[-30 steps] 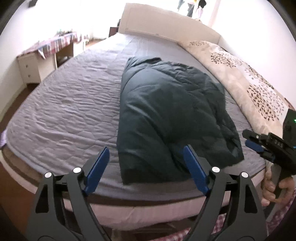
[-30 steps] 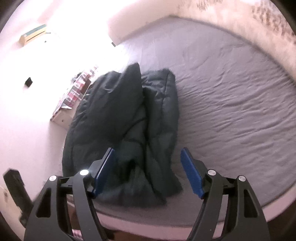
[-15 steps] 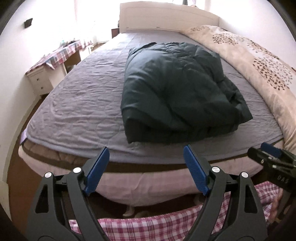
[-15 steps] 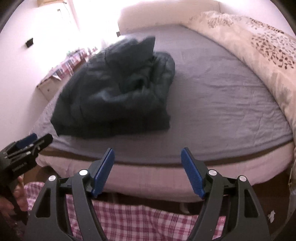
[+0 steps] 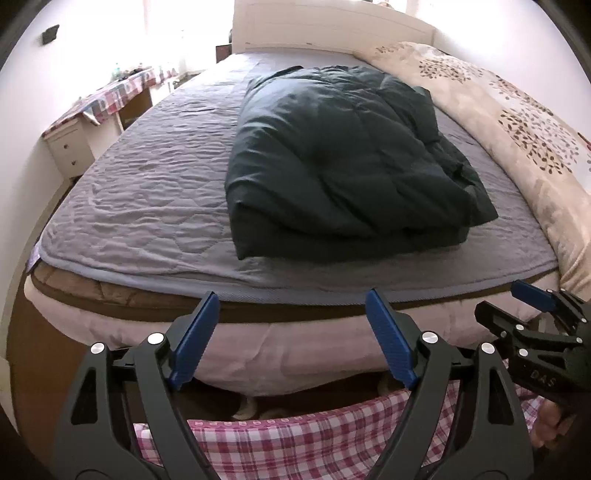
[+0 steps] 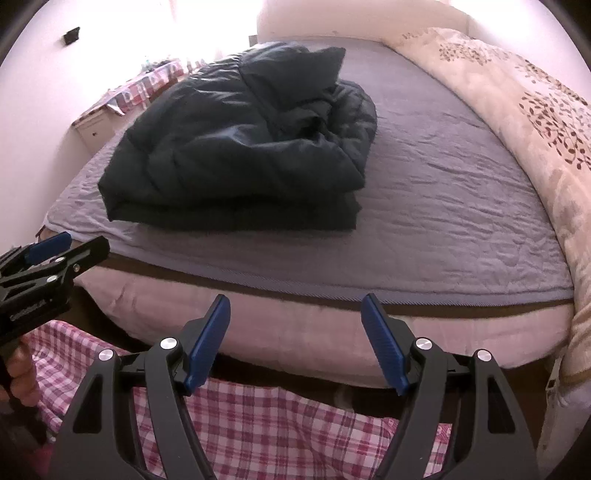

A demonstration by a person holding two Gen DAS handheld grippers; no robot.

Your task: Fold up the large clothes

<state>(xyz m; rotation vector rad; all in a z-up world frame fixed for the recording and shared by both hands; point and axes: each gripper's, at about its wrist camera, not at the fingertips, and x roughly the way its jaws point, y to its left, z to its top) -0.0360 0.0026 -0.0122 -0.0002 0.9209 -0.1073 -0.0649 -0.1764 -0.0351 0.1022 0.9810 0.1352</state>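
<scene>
At the left, beside the bed's left edge, stands a white drawer unit (image 5: 68,149) under a red-and-blue checked cloth (image 5: 114,98). The bed (image 5: 147,192) carries a grey-lilac quilted cover, wrinkled along its left half. On it lies the dark teal padded jacket (image 5: 340,158), folded into a thick bundle, a little left of the bed's middle and close to the foot edge; its folded edge runs roughly along that edge without reaching it. Along the bed's right edge lies a cream duvet with a brown leaf print (image 5: 517,122), and a pale headboard (image 5: 325,26) closes the far end.

The left claw (image 5: 291,334) hangs in front of the foot edge, blue pads wide apart, with nothing between them. The right claw (image 6: 295,338) is just beside it on the right, also spread wide and empty, clear of the jacket. Below both shows pink-and-white checked fabric (image 6: 266,428). A hand (image 6: 20,373) grips the left claw's handle.
</scene>
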